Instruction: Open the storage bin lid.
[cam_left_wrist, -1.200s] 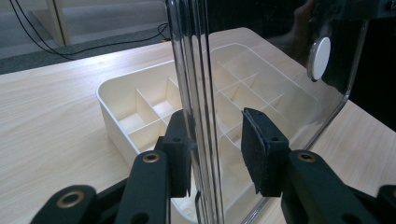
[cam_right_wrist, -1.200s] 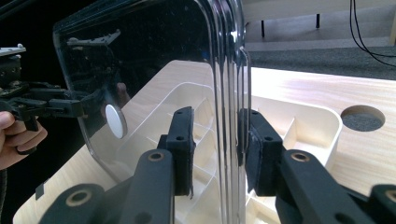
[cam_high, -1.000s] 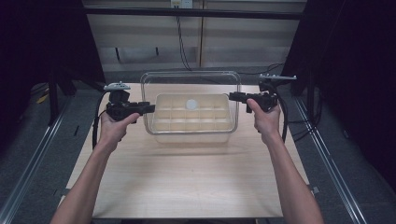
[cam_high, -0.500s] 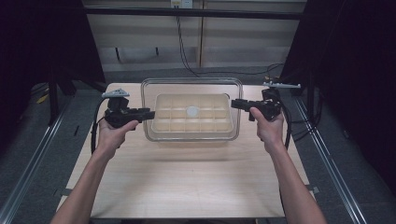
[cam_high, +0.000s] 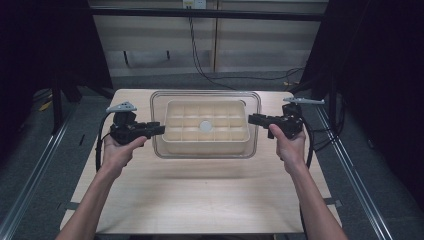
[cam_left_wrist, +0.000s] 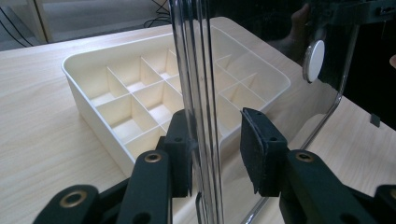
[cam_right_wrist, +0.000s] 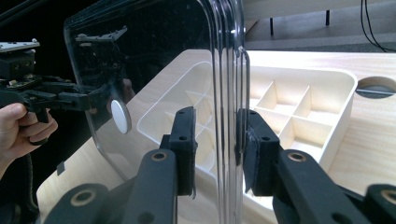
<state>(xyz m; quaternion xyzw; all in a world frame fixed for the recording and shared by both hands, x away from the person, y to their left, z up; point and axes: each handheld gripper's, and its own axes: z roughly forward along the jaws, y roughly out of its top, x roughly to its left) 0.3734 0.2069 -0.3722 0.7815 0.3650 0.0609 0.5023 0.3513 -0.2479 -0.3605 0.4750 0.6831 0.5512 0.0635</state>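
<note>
A clear plastic lid (cam_high: 205, 94) with a white round knob (cam_high: 205, 126) hangs level just over a cream compartment tray (cam_high: 206, 146) on the table. My left gripper (cam_high: 159, 129) is shut on the lid's left rim, and my right gripper (cam_high: 251, 119) is shut on its right rim. The left gripper view has the lid (cam_left_wrist: 196, 70) edge-on between the pads of the left gripper (cam_left_wrist: 217, 135), the tray (cam_left_wrist: 88, 105) beyond it and the knob (cam_left_wrist: 313, 60) at upper right. In the right gripper view, the right gripper (cam_right_wrist: 217, 126) pinches the lid's edge (cam_right_wrist: 224, 56) beside the tray (cam_right_wrist: 345, 93).
The tray stands at the far middle of a light wooden table (cam_high: 200, 200). A round hole (cam_right_wrist: 376, 87) lies in the tabletop just past the tray. Metal rails (cam_high: 35, 185) run along both sides on the dark floor. Cables (cam_high: 200, 55) hang behind the table.
Both hands have carried the lid toward the near side and slightly lower, so it now covers the tray more squarely. The tray has stayed in place.
</note>
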